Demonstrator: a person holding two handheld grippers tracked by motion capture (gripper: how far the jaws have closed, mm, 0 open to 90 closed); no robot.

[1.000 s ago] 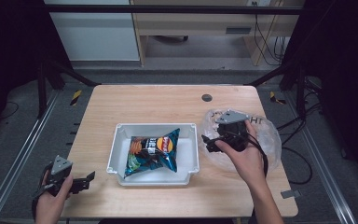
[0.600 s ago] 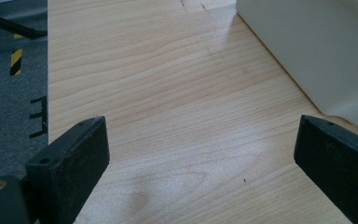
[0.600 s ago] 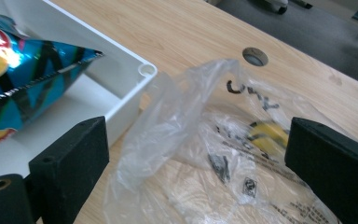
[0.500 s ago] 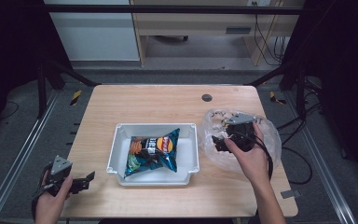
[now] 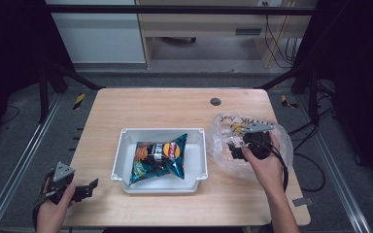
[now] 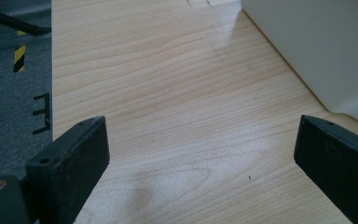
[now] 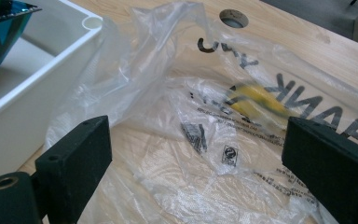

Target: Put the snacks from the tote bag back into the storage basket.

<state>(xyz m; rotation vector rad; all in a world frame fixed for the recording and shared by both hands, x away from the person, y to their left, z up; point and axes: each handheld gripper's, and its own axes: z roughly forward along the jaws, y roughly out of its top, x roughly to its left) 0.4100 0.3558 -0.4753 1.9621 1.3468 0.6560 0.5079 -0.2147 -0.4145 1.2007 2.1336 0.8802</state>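
A white tray (image 5: 120, 162) sits mid-table with a blue chip bag (image 5: 158, 155) lying in it. To its right lies a crumpled clear plastic bag (image 5: 222, 138) with black print and a yellow mark. My right gripper (image 5: 234, 150) hovers low over this bag, jaws wide open and pointing toward the tray. In the right gripper view the plastic bag (image 7: 205, 116) spreads between the open jaws of the right gripper (image 7: 196, 154), with the tray wall (image 7: 37, 84) and chip bag (image 7: 0, 32) at left. My left gripper (image 5: 91, 187) rests open at the table's front left corner, holding nothing.
In the left gripper view, bare wood lies between the jaws of the left gripper (image 6: 198, 154) and the tray's outer wall (image 6: 317, 46) stands at upper right. A round cable hole (image 5: 215, 102) sits in the table behind the bag. Dark frame posts flank the table.
My right gripper has drifted a little to the right, away from the tray's edge and farther over the plastic bag. The left gripper has stayed put.
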